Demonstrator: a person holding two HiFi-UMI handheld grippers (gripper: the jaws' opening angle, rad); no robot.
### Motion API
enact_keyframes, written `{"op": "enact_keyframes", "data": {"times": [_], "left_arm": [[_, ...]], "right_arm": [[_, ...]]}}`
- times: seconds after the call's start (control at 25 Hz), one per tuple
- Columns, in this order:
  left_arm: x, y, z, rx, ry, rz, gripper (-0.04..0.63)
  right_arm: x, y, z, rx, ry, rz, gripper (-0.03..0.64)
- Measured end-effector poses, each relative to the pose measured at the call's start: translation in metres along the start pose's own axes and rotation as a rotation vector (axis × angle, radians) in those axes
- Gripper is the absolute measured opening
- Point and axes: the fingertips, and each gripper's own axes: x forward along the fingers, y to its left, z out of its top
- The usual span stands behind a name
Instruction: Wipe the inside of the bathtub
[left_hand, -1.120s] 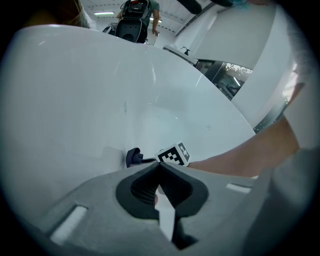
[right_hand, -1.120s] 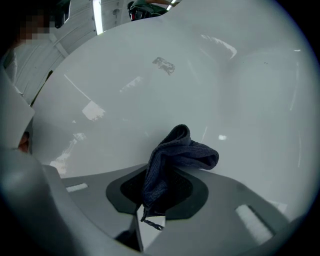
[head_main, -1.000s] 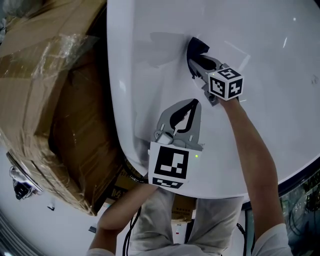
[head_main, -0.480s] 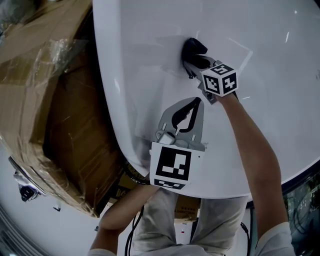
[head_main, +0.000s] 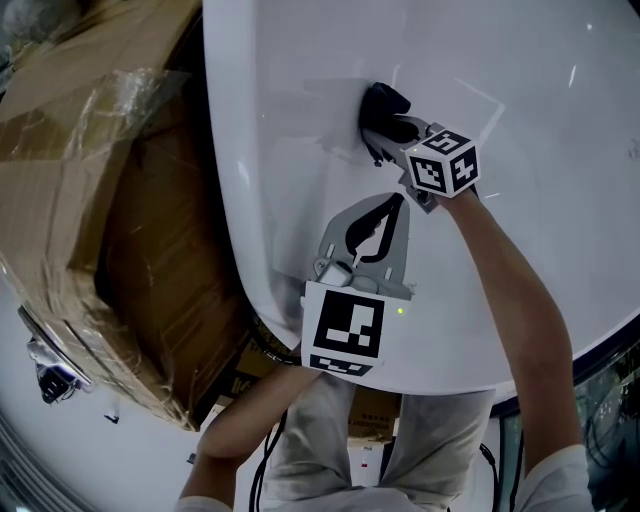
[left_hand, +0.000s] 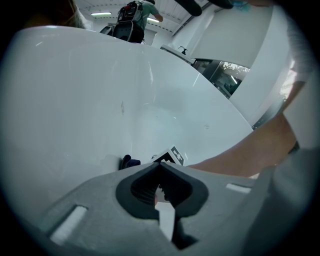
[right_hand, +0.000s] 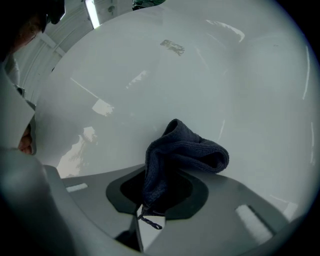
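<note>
Bathtub (head_main: 290, 150) wall curves ahead of both tongs, smooth, hard and glossy, and probably slick under a wipe. The right gripper (head_main: 388, 128) has its jaws clamped on a dark knitted cloth (right_hand: 186, 152). The bunched end of the cloth flops past the jaw tips and seems to touch the white surface. Soft, light and limp, it looks best pinched at its gathered fold. The left gripper (head_main: 372, 228), just behind the right one, has its jaws together and holds nothing.

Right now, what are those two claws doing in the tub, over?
Right gripper shut on dark blue knitted cloth, against glossy white bathtub wall. Left gripper shut, empty, nearby. No obstruction seen.
</note>
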Motion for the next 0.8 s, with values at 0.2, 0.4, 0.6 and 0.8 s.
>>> {"op": "enact_keyframes", "data": {"times": [0.2,0.4,0.6,0.8], "left_arm": [[-0.004,-0.005,0.004,-0.004,-0.006,-0.002,-0.002],[-0.009,-0.014,0.007,0.008,-0.007,-0.018,-0.002],[-0.014,-0.015,0.013,0.012,-0.015,-0.018,-0.002],[-0.022,-0.015,0.014,0.014,-0.006,-0.012,-0.002]], "right_arm": [[-0.005,0.020,0.012,-0.021,-0.019,0.040,0.074],[-0.010,0.034,0.016,-0.017,-0.035,0.050,0.074],[-0.016,0.050,0.023,-0.027,-0.051,0.069,0.074],[-0.022,0.067,0.029,-0.016,-0.073,0.096,0.074]]}}
